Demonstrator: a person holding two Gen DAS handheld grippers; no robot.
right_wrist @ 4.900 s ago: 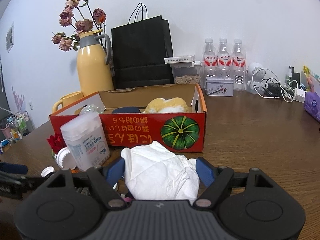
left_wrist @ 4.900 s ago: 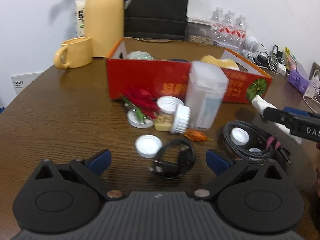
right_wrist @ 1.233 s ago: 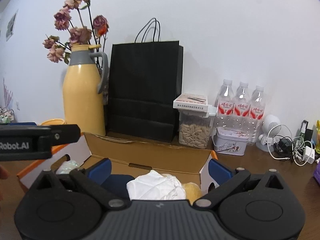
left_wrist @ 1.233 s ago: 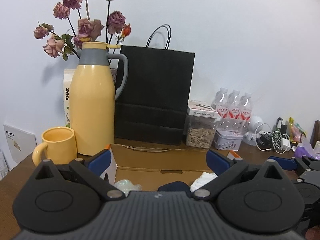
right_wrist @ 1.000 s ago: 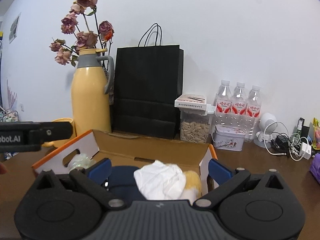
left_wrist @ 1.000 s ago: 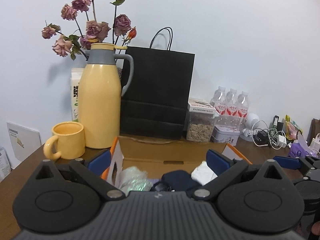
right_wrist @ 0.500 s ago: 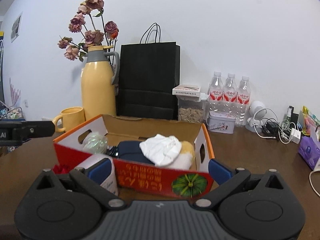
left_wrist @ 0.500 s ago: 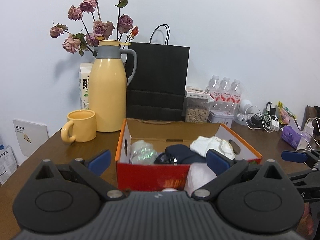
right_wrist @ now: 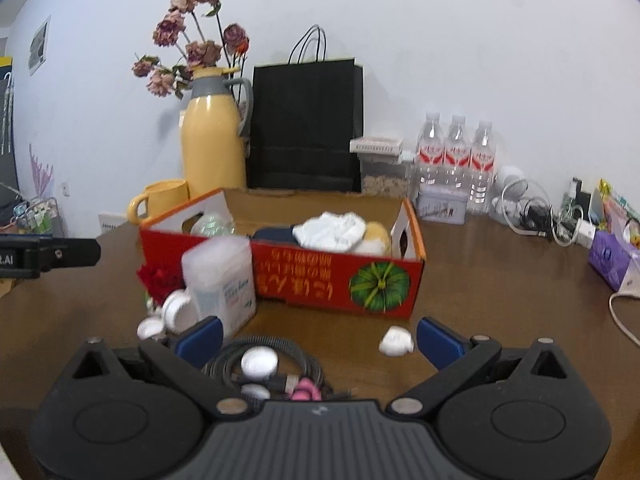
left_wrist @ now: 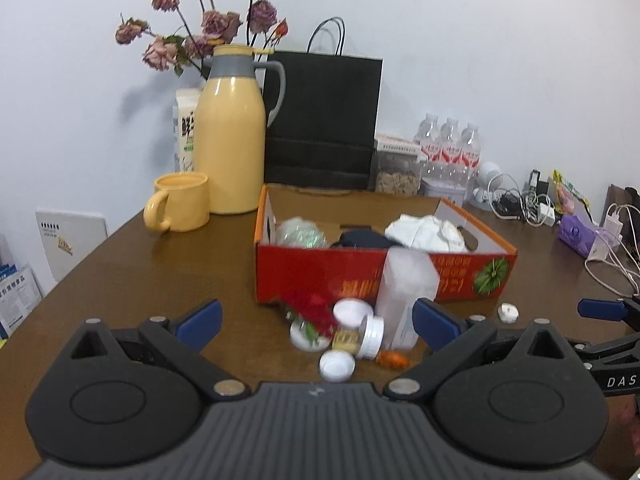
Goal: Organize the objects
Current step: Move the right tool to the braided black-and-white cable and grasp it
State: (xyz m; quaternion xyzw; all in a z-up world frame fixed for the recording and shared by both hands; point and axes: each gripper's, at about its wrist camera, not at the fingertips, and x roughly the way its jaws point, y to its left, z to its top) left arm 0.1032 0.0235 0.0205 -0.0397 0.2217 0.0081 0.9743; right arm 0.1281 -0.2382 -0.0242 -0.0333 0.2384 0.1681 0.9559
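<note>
Both tools hang spread wide and empty above the brown table (right_wrist: 500, 280). The left gripper (left_wrist: 316, 322) has its blue pads far apart, and so does the right gripper (right_wrist: 318, 336).

Just past the right one, at its six o'clock, lies a coiled braided cable (right_wrist: 276, 364) with a small white cap (right_wrist: 259, 362) resting inside the loop. It looks limp and light, so I would pinch across several strands at once, or the loops will probably trail. At one o'clock a small white lump (right_wrist: 396, 341) lies alone on bare wood; I cannot tell what it is.

Ahead of the left gripper, at twelve o'clock, the clutter is tight: a frosted plastic container (left_wrist: 406, 292) stands upright just in front of the red cardboard box (left_wrist: 360, 276), with a toppled little jar (left_wrist: 360, 338), loose white lids (left_wrist: 337, 365), a red artificial flower (left_wrist: 314, 308) and an orange bit (left_wrist: 394, 358) crowded at its foot. The container looks light, smooth and tippy; its flat sides, low down, seem the safest hold. The flat lids would likely skid unless taken by the rim.

The box is open-topped and already holds a crumpled white cloth (right_wrist: 330, 230) and other things, with room left toward its nine o'clock end. Its front wall must be cleared on the way in. Behind it stand a yellow jug (left_wrist: 232, 136) and mug (left_wrist: 180, 202); the table's nearer and right-hand stretches are open.
</note>
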